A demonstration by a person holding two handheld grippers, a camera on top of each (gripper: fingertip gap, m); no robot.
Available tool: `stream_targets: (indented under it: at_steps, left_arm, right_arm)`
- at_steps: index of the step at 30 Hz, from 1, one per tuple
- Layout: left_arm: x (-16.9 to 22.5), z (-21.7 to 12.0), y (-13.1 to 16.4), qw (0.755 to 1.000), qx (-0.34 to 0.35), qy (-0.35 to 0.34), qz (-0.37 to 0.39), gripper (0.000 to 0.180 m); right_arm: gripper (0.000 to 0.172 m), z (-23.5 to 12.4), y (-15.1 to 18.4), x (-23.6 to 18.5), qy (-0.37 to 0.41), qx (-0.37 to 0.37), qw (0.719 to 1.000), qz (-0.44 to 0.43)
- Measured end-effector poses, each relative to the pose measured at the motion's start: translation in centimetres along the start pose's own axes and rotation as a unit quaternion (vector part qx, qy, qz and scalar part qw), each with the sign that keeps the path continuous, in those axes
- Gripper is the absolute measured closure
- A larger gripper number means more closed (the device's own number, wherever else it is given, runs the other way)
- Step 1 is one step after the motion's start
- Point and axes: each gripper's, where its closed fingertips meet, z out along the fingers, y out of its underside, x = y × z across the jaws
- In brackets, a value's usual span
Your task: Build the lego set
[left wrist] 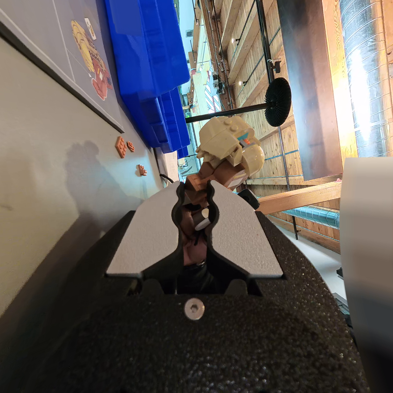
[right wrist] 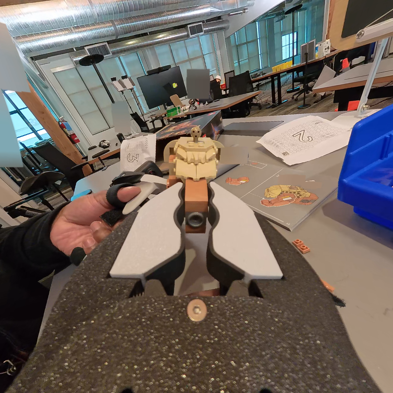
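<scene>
Both jaws clench one brick model (right wrist: 195, 165); numbered sheets (right wrist: 302, 138) lie beyond.

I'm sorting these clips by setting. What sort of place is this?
Probably an open-plan office or lab: long desks with office chairs, a large monitor and bare ceiling ducts. Both grippers hold a brick model.

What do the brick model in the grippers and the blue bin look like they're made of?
Brick model: hard moulded plastic, tan over brown, with studs and a slight sheen. Blue bin: likely rigid moulded plastic, glossy, with ribbed walls. Both grippers clamp the model's brown parts.
</scene>
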Motion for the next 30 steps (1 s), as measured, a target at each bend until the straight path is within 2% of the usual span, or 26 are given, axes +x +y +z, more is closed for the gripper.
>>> stream_targets:
  at_steps: [18, 30]
  left_arm:
    - [-0.2, 0.3, -0.1, 1.000, 0.004, 0.001, -0.004, 0.162]
    - [1.1, 0.3, -0.1, 0.996, -0.033, 0.006, 0.084, 0.159]
  right_arm:
    - [0.154, 0.0, 0.0, 0.2, 0.001, 0.002, 1.000, 0.011]
    - [0.154, 0.0, -0.8, 1.2, -0.075, 0.014, 0.980, 0.182]
